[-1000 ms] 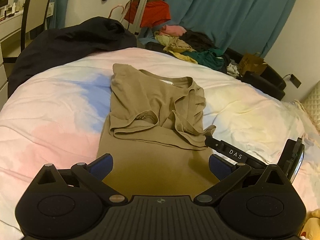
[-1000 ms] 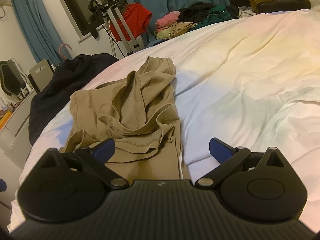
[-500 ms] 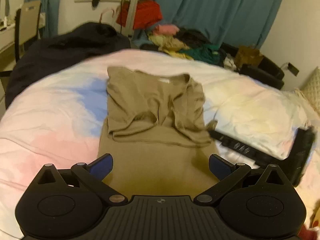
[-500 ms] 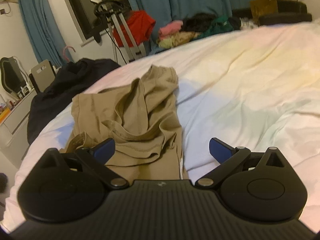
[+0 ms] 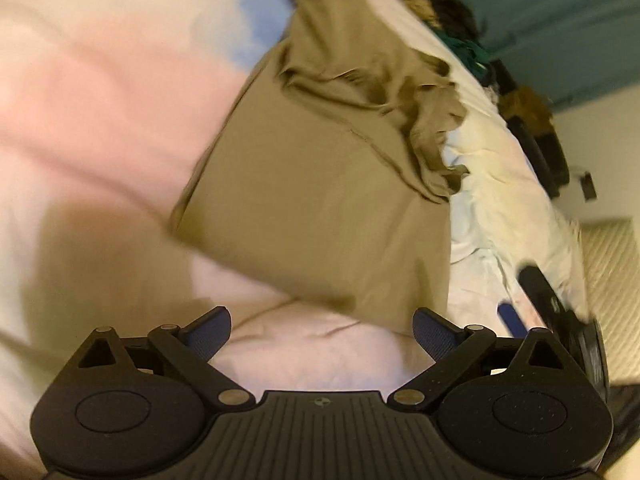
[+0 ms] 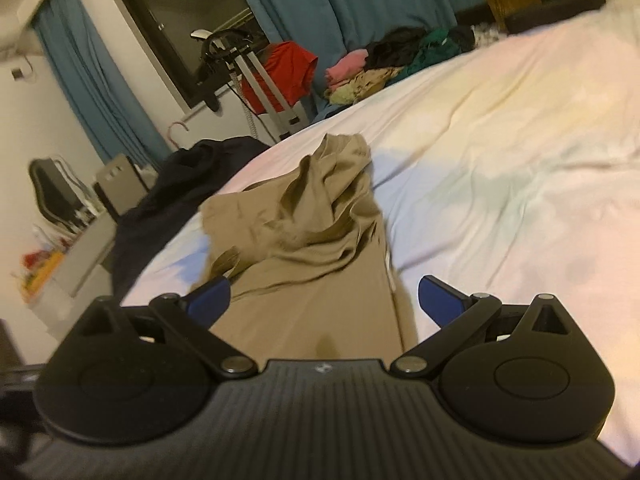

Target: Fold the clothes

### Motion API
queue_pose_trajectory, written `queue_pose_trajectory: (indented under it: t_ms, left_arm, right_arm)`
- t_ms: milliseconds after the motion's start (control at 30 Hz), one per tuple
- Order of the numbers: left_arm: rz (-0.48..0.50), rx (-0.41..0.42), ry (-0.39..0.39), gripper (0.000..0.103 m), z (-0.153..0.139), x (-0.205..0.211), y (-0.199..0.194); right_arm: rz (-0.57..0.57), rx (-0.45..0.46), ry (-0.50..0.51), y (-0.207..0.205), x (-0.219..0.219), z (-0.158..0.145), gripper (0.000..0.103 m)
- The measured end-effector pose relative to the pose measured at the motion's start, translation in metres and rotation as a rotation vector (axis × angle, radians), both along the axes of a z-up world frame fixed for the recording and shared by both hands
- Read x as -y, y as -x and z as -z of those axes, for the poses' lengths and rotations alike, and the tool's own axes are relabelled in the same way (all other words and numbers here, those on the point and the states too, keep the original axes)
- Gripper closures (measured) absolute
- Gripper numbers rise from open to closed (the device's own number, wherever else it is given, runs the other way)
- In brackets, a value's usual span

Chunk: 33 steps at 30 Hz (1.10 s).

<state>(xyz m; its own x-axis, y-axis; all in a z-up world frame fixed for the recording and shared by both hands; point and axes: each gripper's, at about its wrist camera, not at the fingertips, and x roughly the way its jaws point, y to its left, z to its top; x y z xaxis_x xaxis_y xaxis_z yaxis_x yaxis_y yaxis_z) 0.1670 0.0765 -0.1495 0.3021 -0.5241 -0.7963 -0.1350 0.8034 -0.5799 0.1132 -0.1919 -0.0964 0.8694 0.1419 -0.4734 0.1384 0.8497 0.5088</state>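
Blurred, perhaps clothes pile [image 6: 368,70] beyond shirt [image 6: 312,248]

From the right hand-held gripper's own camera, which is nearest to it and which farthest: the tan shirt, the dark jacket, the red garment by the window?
1. tan shirt: directly ahead of the right hand-held gripper, its lower part between the open fingers.
2. dark jacket: farther back, left, at the bed's edge.
3. red garment: farthest, past the bed, hanging on a stand.

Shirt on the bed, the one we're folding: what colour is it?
The shirt is plain tan, no pattern visible; clearest in the right wrist view.
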Motion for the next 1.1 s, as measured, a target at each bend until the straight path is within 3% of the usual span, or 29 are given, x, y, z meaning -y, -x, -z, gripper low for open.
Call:
queue_pose_trajectory:
  t_ms: [133, 267, 367, 467, 600, 733, 767, 900, 1100]
  left_arm:
    - [-0.046, -0.049, 0.0, 0.026, 0.022, -0.008, -0.011]
    - [-0.092, 0.017, 0.05, 0.041, 0.021, -0.011, -0.017]
    - [-0.08, 0.113, 0.111, 0.04, 0.007, -0.01, -0.013]
    - [-0.056, 0.158, 0.128, 0.04, 0.002, -0.004, -0.012]
    - [-0.07, 0.033, 0.096, 0.041, 0.024, -0.002, -0.018]
    - [-0.12, -0.01, 0.108, 0.045, 0.035, -0.006, -0.018]
    - [-0.135, 0.0, 0.116, 0.045, 0.033, -0.007, -0.019]
    - [-0.162, 0.081, 0.114, 0.065, 0.019, -0.009, -0.016]
    - [-0.154, 0.194, 0.174, 0.064, 0.001, -0.004, -0.008]
  right_arm:
    - [0.004, -0.013, -0.021, 0.011, -0.001, 0.004, 0.001]
    - [-0.015, -0.021, -0.035, 0.007, -0.002, 0.007, 0.001]
    - [-0.022, -0.039, -0.05, 0.004, -0.001, 0.012, 0.001]
    - [-0.019, -0.052, -0.078, 0.002, 0.003, 0.015, 0.001]
    - [-0.022, -0.063, -0.098, -0.001, 0.004, 0.019, 0.001]
    - [-0.041, -0.075, -0.131, -0.004, 0.002, 0.023, 0.001]
    - [-0.046, -0.078, -0.142, -0.005, 0.002, 0.024, 0.001]
    - [-0.062, -0.084, -0.18, -0.008, 0.001, 0.027, 0.001]
    - [-0.075, -0.085, -0.301, -0.008, 0.007, 0.033, 0.001]
